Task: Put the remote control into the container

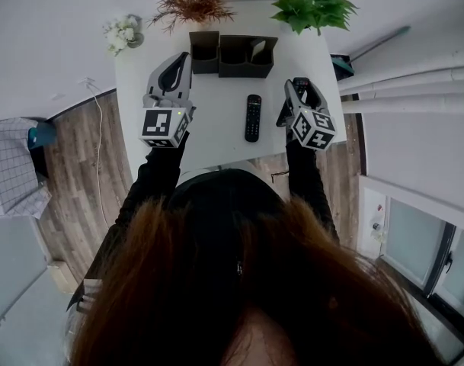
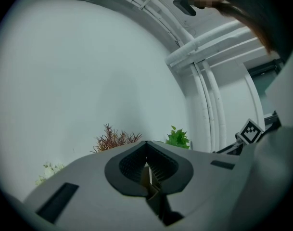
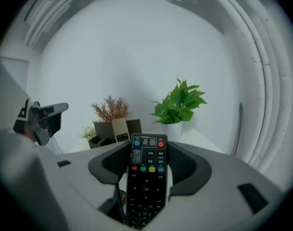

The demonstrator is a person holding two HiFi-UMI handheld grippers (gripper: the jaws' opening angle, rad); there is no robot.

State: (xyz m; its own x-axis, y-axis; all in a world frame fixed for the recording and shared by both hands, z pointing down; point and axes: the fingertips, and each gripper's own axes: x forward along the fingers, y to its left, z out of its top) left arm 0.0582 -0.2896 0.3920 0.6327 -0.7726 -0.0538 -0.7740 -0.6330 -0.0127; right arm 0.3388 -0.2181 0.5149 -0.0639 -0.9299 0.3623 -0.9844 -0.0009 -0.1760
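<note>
- Right gripper view shows your right gripper clamped on a black remote control. The button face is up and the top end projects past the jaw pads toward the container.
- Your left gripper has its jaws together with nothing between them. It hangs to the left of the container, on its near side.
- A second remote lies flat on the table, on the near side of the container and roughly in front of its right compartment. Neither gripper touches it.
- The container stands upright with its compartments open upward. The dried plant is behind it and the green plant is to its right. A pale item appears to stand in one compartment; what it is cannot be confirmed.
- The step in hand, as judged, is carrying the held remote control to the container.
- Raise the remote control above the container rim before you advance.
- Tilt the projecting end downward and aim for a free compartment.
- Lower until that end sits inside the compartment walls, and only then part the jaws. Releasing above the rim risks the remote control tipping out.
- Keep your left gripper out of the approach path to the container.
</note>
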